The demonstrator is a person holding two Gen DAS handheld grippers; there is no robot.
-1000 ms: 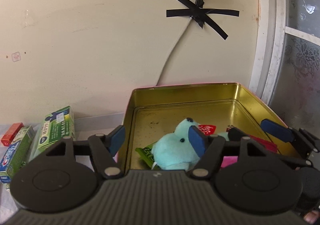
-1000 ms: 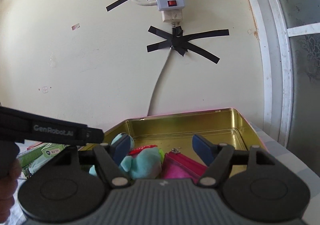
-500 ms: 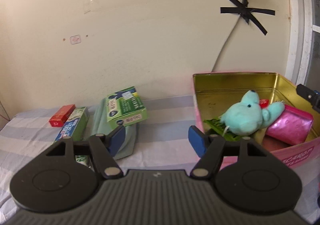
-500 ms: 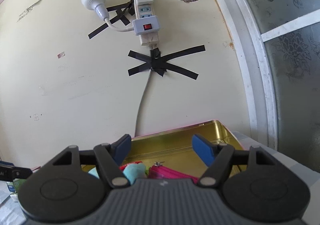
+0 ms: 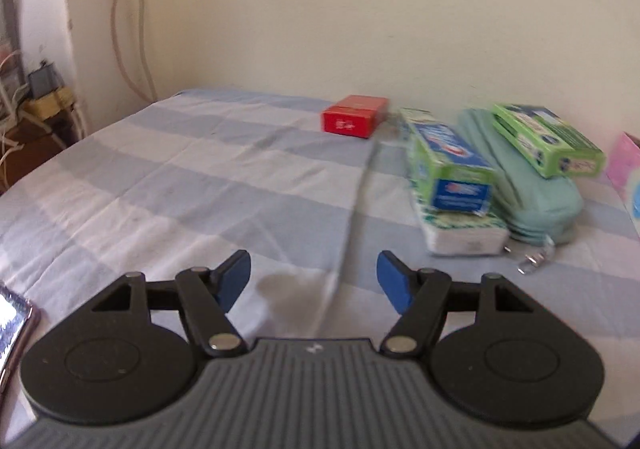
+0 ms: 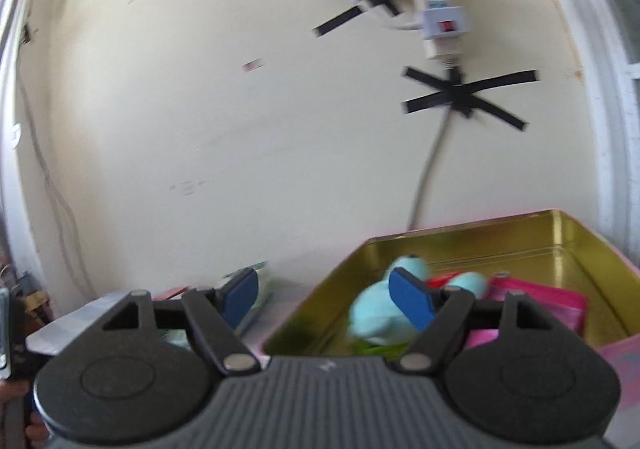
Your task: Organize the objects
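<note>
On the far left of the striped cloth [image 5: 192, 185] there is only bare fabric, and the left gripper [image 5: 314, 281] hangs over it with its jaws standing apart and nothing between them. Further along comes the red box [image 5: 355, 116] near the wall, then a toothpaste box [image 5: 448, 165] lying on a white packet [image 5: 464, 235], then a pale green pouch [image 5: 536, 189] with a green carton [image 5: 548, 141] resting on top of it (a stack, not a row). These loose things look like what is left to tidy.

Over to the right sits the gold-lined tin [image 6: 500, 237], already holding a turquoise plush toy [image 6: 380, 313] and a pink purse [image 6: 540, 301]. The right gripper [image 6: 326, 295] hovers at the tin's near left corner; its jaws have just been opening wider, and they are empty.

My worry is the stacks. A grab at the toothpaste box or the carton could drag the thing beneath it, or tip the upper one off sideways. The picture is smeared too, so the left hand seems to be sweeping fast, and it might overshoot.
</note>
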